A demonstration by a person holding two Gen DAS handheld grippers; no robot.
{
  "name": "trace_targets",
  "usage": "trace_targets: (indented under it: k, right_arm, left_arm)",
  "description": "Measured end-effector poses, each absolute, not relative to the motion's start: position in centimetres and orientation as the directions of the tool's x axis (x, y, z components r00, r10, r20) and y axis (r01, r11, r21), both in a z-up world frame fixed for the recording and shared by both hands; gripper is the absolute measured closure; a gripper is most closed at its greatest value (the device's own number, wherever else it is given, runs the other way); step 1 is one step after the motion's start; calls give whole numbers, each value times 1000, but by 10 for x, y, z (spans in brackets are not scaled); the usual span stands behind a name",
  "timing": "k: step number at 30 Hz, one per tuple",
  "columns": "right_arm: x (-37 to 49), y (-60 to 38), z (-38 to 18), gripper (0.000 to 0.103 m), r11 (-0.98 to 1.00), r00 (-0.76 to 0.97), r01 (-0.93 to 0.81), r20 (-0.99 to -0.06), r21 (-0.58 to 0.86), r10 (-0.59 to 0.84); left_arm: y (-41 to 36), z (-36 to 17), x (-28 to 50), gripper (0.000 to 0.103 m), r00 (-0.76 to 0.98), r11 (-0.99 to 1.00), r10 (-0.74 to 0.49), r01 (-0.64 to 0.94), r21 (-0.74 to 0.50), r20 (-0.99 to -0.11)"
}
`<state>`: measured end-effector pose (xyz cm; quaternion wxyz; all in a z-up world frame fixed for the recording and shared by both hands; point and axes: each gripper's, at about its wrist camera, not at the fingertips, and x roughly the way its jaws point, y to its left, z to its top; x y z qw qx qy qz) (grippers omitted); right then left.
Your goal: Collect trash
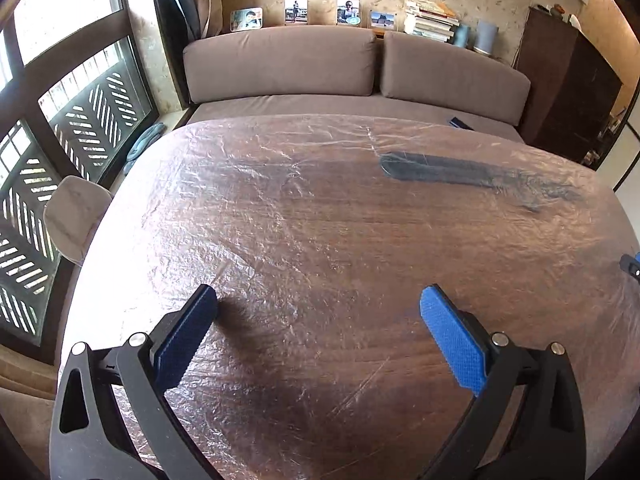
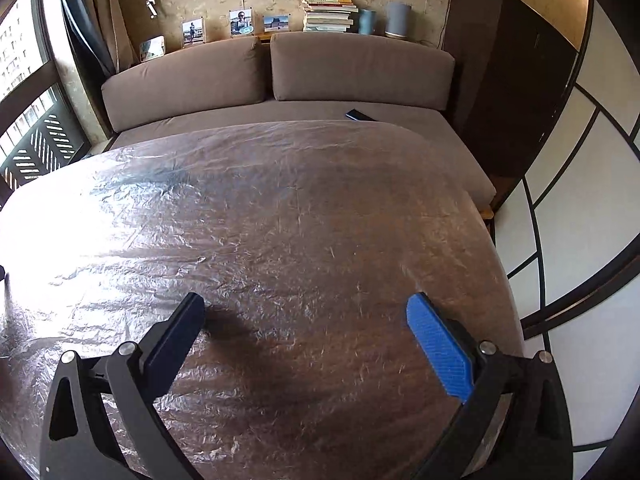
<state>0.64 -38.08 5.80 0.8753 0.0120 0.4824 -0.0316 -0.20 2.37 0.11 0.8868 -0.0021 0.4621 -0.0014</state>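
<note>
Left gripper [image 1: 318, 300] spread wide, nothing between the blue pads [image 1: 452, 344], hovering low over the table [image 1: 320, 220]. Right gripper [image 2: 306, 306] likewise released, empty, above the same table [image 2: 280, 220]; a tip of it just visible at the right edge of the left view.

Table top wooden, covered by one crinkled clear plastic sheet [image 1: 248, 168], glaring white on the window side. One dark elongated shape [image 1: 440, 170] far on the top in the left view; whether object or reflection, cannot tell. No trash distinguishable on the table in either view; no bin or other container visible.

Beyond the table: one brown sofa [image 1: 352, 108] with two back cushions [image 1: 280, 64], one dark flat device [image 2: 360, 115] lying on its seat. On the ledge behind: four photos [image 1: 296, 11], one stack of books [image 1: 430, 20], two cylindrical objects [image 1: 486, 36]. One dark cabinet [image 2: 512, 80] right of the sofa. One pale chair back [image 1: 74, 216] at the table's left edge, beside the window [image 1: 60, 80].
</note>
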Motion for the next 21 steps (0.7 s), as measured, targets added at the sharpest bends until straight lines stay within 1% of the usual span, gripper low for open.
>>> trace_targets:
  k: [21]
  right_arm:
    - [8, -381, 58, 4, 997, 530, 72, -846, -16, -52]
  left_arm:
    - [23, 1, -5, 1, 571, 1000, -4, -3, -7, -821]
